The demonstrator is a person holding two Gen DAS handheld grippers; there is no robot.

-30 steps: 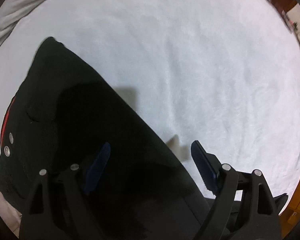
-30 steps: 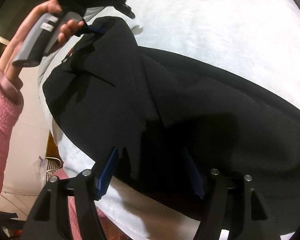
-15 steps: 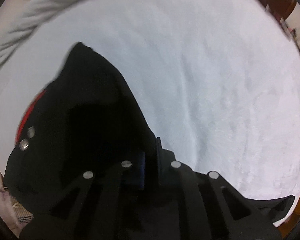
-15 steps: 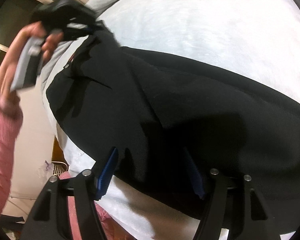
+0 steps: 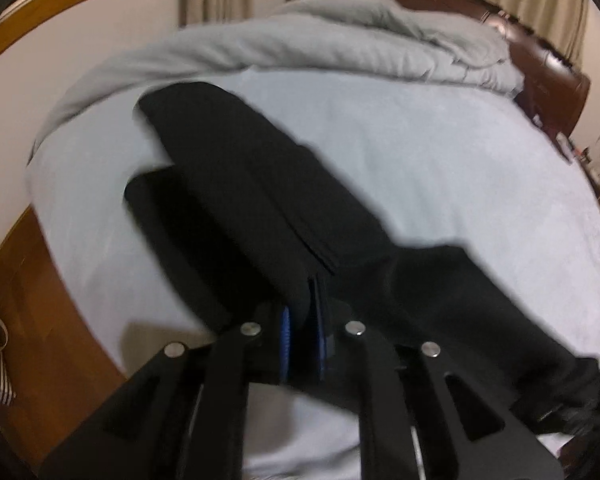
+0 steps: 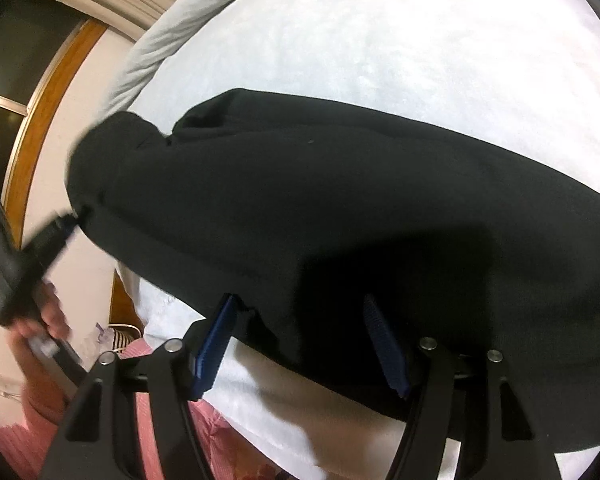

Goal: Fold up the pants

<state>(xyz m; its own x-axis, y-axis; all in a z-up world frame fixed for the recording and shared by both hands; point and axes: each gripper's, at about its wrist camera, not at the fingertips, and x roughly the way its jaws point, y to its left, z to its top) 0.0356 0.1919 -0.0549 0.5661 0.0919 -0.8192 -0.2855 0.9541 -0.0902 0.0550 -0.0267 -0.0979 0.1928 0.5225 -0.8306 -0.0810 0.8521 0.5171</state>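
The black fabric pants (image 5: 260, 184), spread on the white bedsheet (image 5: 460, 168), are being clamped by the left gripper (image 5: 303, 338) and should be carried across evenly, while the right gripper (image 6: 304, 344) is being held apart over the cloth.

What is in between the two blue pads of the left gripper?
In the left wrist view, a fold of the black pants is pinched inside the left gripper.

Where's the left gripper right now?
In the right wrist view, the left gripper is at far left, off the bed's edge, pinching the pants' corner.
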